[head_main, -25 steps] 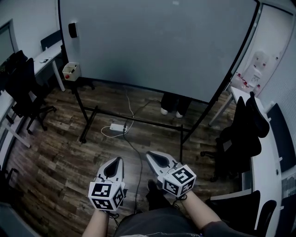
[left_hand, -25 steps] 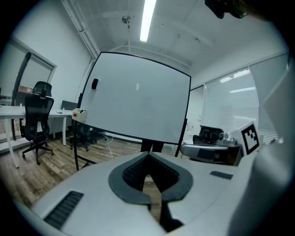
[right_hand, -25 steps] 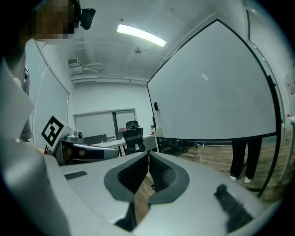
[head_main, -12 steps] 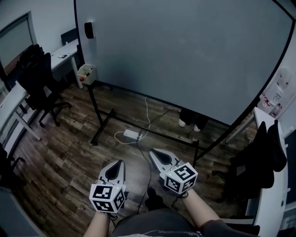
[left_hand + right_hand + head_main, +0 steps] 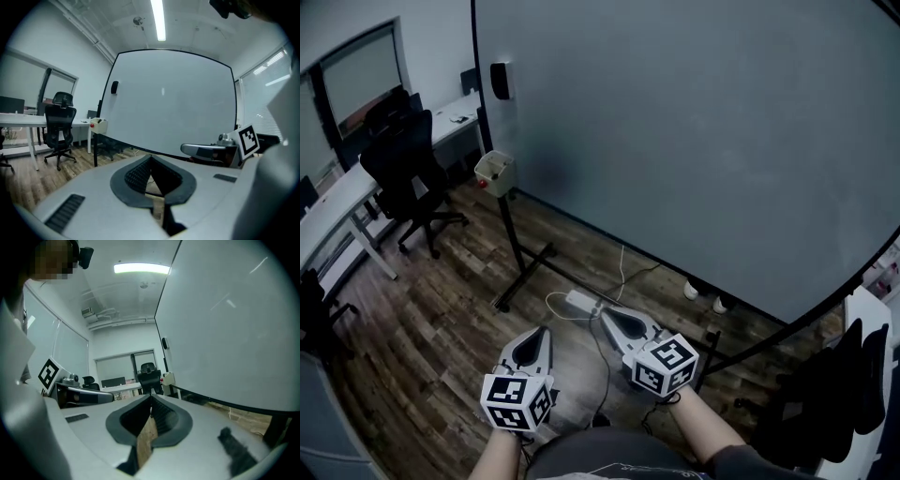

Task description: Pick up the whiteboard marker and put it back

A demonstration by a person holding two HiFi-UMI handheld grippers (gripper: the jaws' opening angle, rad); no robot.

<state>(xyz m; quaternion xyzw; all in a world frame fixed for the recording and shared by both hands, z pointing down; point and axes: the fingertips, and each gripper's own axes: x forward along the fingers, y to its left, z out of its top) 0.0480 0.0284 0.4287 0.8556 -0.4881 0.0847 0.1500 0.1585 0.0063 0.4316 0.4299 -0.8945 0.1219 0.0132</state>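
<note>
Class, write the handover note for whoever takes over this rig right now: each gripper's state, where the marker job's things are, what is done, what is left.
Left gripper: shut, empty, held low in front of the person.
Right gripper: shut, empty, beside it.
Things: whiteboard ahead on its stand. A small box with something red in it hangs on the stand's left post. No marker can be made out in any view.
Done: nothing; no pickup yet.
Left: find the marker, possibly at the small box, grasp it, put it back.
</note>
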